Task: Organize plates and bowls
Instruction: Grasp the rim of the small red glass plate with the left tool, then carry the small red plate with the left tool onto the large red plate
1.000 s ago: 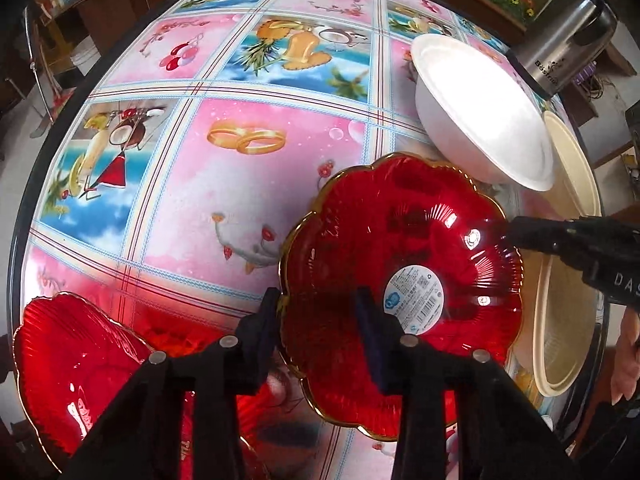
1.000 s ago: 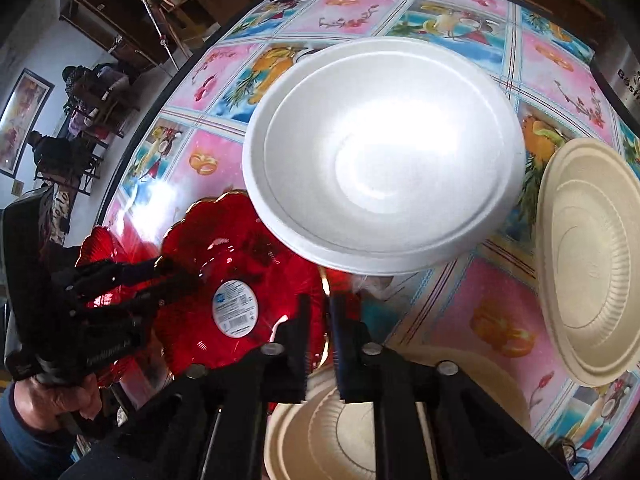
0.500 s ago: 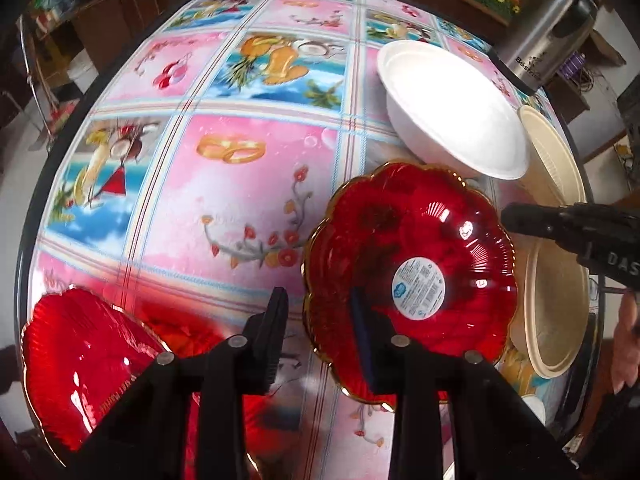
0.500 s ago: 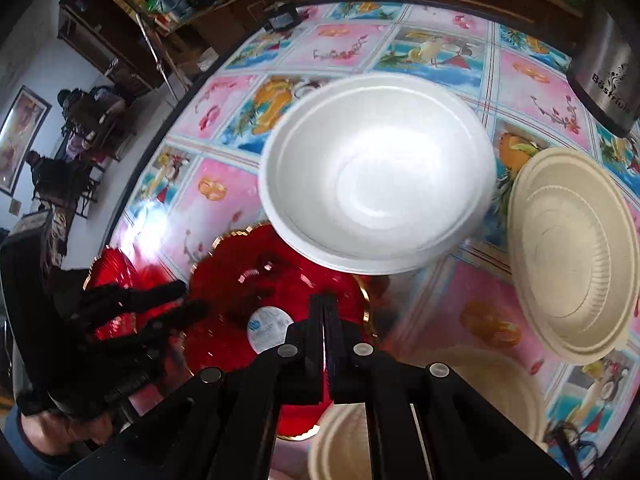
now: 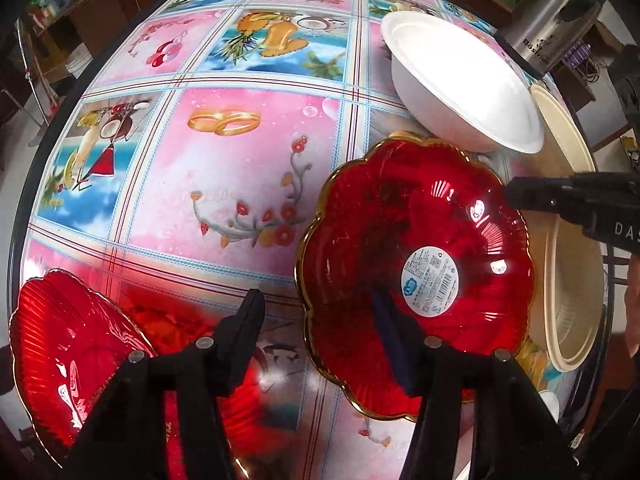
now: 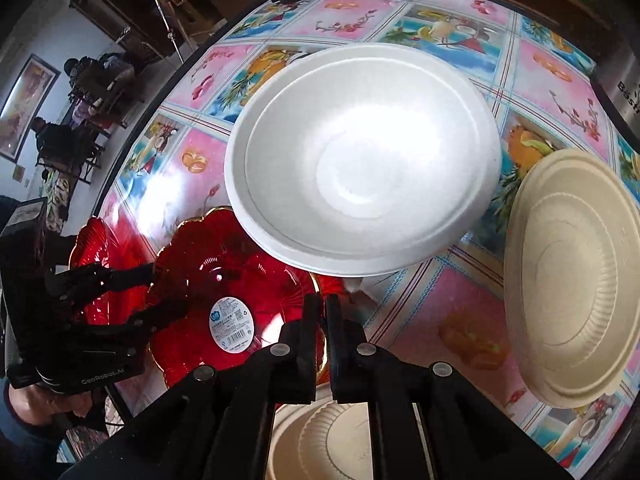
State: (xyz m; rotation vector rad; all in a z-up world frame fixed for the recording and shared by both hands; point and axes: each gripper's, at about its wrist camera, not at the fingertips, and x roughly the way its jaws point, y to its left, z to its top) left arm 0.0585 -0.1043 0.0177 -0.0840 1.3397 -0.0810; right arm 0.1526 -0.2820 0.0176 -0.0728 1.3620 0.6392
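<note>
While the left gripper (image 5: 320, 332) points steeply down, its fingers (image 5: 244, 320) stand apart, having just been opening; the near rim of the scalloped red dish (image 5: 416, 276) lies between them, with one finger inside the dish and the other outside over the surface (image 5: 240, 168). No pad presses on the rim. The right gripper (image 6: 323, 312) has its fingers nearly together, with a narrow gap and the far rim of the same dish at their tips; whether they pinch it cannot be told. The dish rests flat on the surface. A second red dish (image 5: 68, 356) lies at the left edge. A white bowl (image 6: 360, 168) stands just beyond the scalloped dish, with beige plates (image 6: 572, 280) to the right.
</note>
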